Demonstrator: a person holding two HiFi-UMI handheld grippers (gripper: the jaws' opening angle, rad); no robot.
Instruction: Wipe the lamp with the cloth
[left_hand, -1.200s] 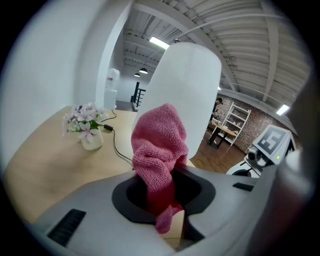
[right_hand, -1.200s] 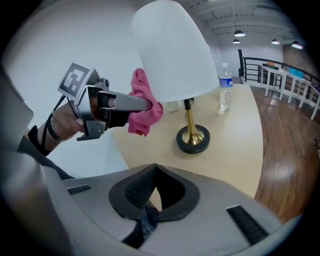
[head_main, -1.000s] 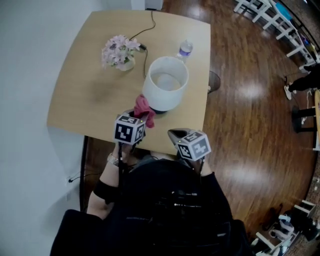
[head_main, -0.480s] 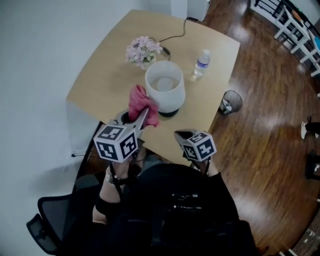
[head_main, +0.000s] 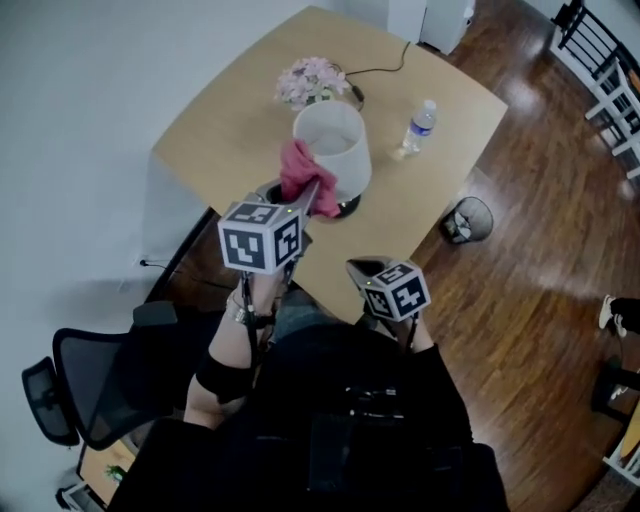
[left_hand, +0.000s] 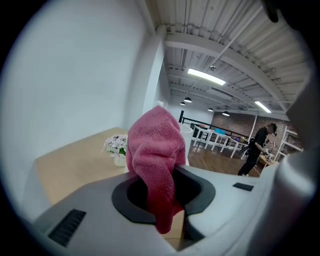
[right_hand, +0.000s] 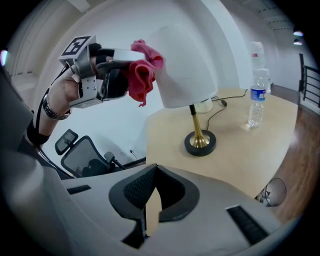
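Observation:
The lamp has a white shade (head_main: 335, 145) on a gold stem and a black base (right_hand: 200, 142), and it stands on the wooden table (head_main: 230, 130). My left gripper (head_main: 312, 192) is shut on a pink cloth (head_main: 303, 172), which it holds up against the near side of the shade. The bunched cloth (left_hand: 156, 155) sticks up out of the jaws and hides most of the lamp in the left gripper view. From the right gripper view, the cloth (right_hand: 143, 70) meets the edge of the shade (right_hand: 187, 65). My right gripper (right_hand: 152, 202) is shut and empty, low by the table's near edge (head_main: 362, 270).
A small vase of pale flowers (head_main: 312, 80) stands just behind the lamp, with the lamp's cable (head_main: 385, 68) running back. A water bottle (head_main: 420, 125) stands to the lamp's right. A waste bin (head_main: 467, 220) is on the floor, an office chair (head_main: 90, 385) at my left.
My left gripper has risen with the cloth from beside the lamp's base up to the shade. The right gripper has shifted a little and stays shut.

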